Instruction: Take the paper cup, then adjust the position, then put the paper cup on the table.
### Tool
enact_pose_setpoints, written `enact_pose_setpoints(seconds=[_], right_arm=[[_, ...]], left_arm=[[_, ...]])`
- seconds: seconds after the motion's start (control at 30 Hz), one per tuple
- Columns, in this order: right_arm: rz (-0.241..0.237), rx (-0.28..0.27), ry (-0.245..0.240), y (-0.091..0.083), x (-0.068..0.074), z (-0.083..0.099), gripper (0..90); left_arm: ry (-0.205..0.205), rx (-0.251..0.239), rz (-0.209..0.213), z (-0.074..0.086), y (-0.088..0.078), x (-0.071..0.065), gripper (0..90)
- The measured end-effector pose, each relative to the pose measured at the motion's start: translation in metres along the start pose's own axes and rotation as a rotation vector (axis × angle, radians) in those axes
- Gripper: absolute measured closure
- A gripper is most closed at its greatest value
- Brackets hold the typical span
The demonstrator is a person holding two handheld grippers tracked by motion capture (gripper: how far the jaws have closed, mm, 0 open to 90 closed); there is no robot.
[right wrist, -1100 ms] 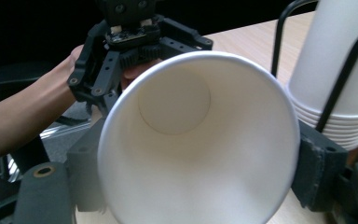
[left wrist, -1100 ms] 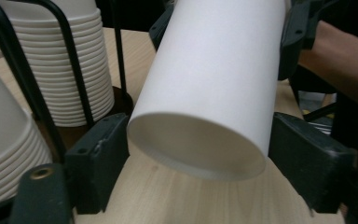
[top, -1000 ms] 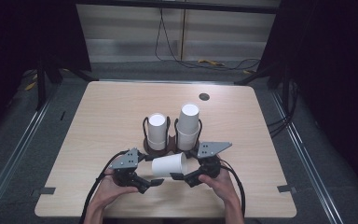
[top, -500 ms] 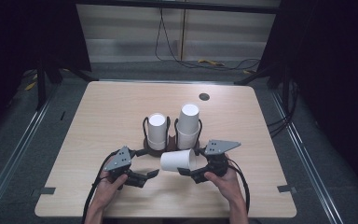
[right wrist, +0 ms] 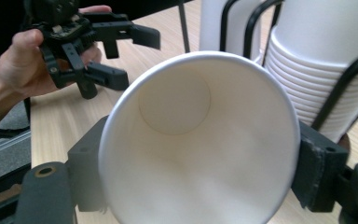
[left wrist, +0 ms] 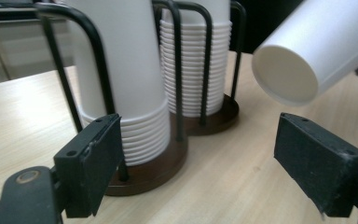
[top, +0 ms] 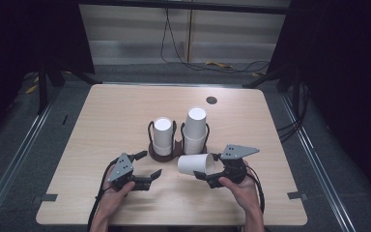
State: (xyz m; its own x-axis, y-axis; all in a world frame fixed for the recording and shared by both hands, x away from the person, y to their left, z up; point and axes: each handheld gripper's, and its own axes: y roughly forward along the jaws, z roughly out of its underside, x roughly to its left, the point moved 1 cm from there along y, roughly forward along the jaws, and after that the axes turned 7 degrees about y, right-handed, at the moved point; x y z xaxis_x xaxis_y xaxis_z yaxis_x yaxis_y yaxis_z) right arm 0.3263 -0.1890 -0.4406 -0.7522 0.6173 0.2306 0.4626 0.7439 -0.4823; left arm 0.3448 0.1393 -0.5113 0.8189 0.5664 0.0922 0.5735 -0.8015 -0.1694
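Right gripper: clamped on the paper cup near its rim, just in front of the cup holder.
Paper cup: held on its side, off the table, base towards the left gripper.
Left gripper: jaws spread wide, nothing between them, front-left of the holder.
Cup holder: two upright cup stacks are kept in its wire loops.

we note a light wooden table on grey floor, dark surroundings, cables trailing along the pale back wall.
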Motion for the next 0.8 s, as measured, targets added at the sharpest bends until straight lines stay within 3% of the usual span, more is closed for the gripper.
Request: enact_pose_setpoints(seconds=[0.1, 0.13, 0.17, 0.27, 0.37, 0.5, 0.67, 0.7, 0.8], right_arm=[[0.048, 0.036, 0.016, -0.002, -0.003, 0.000, 21.7], [0.086, 0.056, 0.018, -0.004, -0.004, 0.001, 21.7], [0.110, 0.068, 0.027, -0.007, -0.006, 0.001, 21.8], [0.131, 0.069, 0.061, -0.016, -0.010, 0.001, 21.9], [0.150, 0.091, 0.072, -0.022, -0.013, -0.001, 21.8], [0.179, 0.120, 0.091, -0.028, -0.020, -0.005, 21.7], [0.249, 0.172, 0.136, -0.039, -0.040, -0.009, 21.6], [0.254, 0.176, 0.148, -0.041, -0.044, -0.010, 21.7], [0.272, 0.196, 0.151, -0.047, -0.050, -0.015, 21.6]], left_arm=[[-0.017, -0.035, -0.032, 0.002, -0.004, 0.002, 15.3], [-0.033, -0.048, -0.062, 0.002, -0.005, 0.001, 15.2], [-0.024, -0.061, -0.064, 0.003, -0.007, 0.001, 15.3], [-0.030, -0.098, -0.087, 0.004, -0.010, 0.000, 15.6], [-0.004, -0.086, -0.097, 0.004, -0.010, -0.002, 15.6], [-0.012, -0.091, -0.105, 0.004, -0.011, -0.002, 15.4], [-0.011, -0.098, -0.105, 0.004, -0.010, -0.003, 15.2], [0.005, -0.092, -0.102, 0.004, -0.010, -0.002, 15.3], [-0.004, -0.088, -0.118, 0.004, -0.010, -0.002, 15.4]])
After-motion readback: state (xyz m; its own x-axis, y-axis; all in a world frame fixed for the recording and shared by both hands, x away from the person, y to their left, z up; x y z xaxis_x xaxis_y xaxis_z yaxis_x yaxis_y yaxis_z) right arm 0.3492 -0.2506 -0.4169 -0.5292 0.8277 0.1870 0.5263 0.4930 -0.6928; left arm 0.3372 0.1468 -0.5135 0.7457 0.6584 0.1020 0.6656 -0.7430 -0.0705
